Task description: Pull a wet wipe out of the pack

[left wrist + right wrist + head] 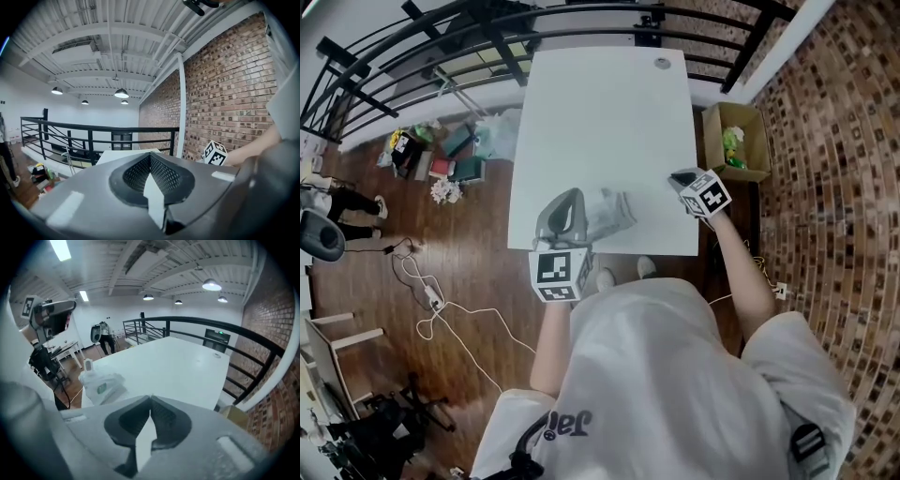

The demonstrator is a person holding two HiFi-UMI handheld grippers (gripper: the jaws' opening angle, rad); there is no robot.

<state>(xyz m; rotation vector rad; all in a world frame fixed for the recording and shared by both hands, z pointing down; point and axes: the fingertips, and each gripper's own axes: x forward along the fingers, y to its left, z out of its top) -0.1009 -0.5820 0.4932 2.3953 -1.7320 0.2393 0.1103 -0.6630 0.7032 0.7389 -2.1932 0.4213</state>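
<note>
The wet wipe pack (612,214) lies near the front edge of the white table (609,112), pale and blurred. In the right gripper view the pack (101,384) sits at the left, with a small white piece standing up at its near end. My left gripper (575,197) lies just left of the pack, and its jaws (150,155) are shut with nothing between them. My right gripper (681,178) hovers at the table's right edge, right of the pack and apart from it. It is shut and empty (150,397), pointing down across the table.
A black railing (441,37) runs round the table's far side and left. An open cardboard box (733,141) stands on the floor to the right, by a brick wall (834,141). Clutter (441,155) and cables (427,291) lie on the floor to the left.
</note>
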